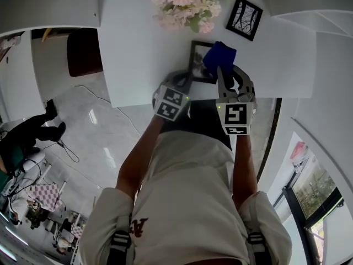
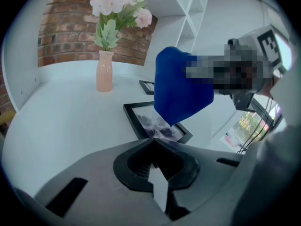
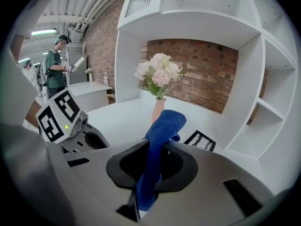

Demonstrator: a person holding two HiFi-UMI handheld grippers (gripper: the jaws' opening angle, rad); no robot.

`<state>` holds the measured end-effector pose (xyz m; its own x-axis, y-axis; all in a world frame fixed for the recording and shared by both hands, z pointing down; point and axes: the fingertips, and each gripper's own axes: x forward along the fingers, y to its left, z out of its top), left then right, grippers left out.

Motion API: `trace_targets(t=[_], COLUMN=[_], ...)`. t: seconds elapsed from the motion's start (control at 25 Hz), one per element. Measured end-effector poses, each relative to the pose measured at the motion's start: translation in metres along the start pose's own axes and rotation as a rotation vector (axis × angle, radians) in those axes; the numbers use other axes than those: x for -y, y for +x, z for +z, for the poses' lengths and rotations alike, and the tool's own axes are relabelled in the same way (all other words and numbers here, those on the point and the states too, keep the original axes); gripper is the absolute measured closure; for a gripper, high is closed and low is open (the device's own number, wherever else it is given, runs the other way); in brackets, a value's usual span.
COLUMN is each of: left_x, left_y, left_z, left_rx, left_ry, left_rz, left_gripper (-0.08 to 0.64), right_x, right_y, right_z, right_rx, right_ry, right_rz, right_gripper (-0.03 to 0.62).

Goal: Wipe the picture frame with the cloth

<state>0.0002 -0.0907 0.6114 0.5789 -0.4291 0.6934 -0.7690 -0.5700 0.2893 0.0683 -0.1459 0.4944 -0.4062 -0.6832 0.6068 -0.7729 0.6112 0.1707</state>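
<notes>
- White shelving and a red brick wall backed a white table (image 1: 138, 54), which carried a pale pink vase of pink flowers (image 2: 106, 69) and a small black-framed line drawing (image 1: 244, 18) further back.
- Lying flat near the table's front edge was the black rectangular picture frame with a grey print (image 2: 153, 119), its long side running away from the person.
- Jaws of the right gripper (image 1: 223, 77) were pinching the blue terry cloth (image 3: 157, 140), which stuck out past them in a thick fold.
- That fold hung over the frame's right part; whether it touched the glass could not be told.
- Jaws of the left gripper (image 1: 186, 84) looked pressed together with nothing between them, their tip just at the frame's near left edge.
- Judged from this, the right gripper was the one placed to wipe, by lowering the cloth and drawing it along the long side.
</notes>
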Motion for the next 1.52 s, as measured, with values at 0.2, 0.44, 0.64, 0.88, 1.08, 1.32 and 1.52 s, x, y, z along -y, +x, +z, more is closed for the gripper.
trace_targets(t=[0.2,0.44,0.64,0.88,1.08,1.32,1.52], left_x=[0.001,0.0,0.0,0.0,0.001,0.001,0.001], left_y=[0.0,0.0,0.0,0.0,0.0,0.0,0.0], left_z=[0.0,0.0,0.0,0.0,0.0,0.0,0.0], left_rx=[0.0,-0.001,-0.003,-0.002,0.0,0.001,0.001], left_ry=[0.002,0.005,0.008,0.007,0.004,0.007,0.013], left_rz=[-0.004,-0.003,-0.001,0.0,-0.004,-0.008,-0.01], left_gripper=[0.558,0.558,0.558,0.558,0.558,0.558,0.558], right_x=[-0.023,-0.049,-0.066,-0.075,-0.081,-0.088,-0.088], right_y=[0.001,0.008,0.022,0.038,0.046,0.059,0.065], right_z=[0.006,-0.002,-0.018,-0.035,-0.044,-0.062,-0.068], right_rx=[0.011,-0.016,-0.052,-0.086,-0.111,-0.152,-0.141], right_ry=[-0.003,-0.004,-0.009,0.013,-0.011,-0.042,-0.109], right_rz=[0.055,0.108,0.142,0.159,0.168,0.157,0.135], right_gripper=[0.558,0.558,0.558,0.558,0.558,0.558,0.56])
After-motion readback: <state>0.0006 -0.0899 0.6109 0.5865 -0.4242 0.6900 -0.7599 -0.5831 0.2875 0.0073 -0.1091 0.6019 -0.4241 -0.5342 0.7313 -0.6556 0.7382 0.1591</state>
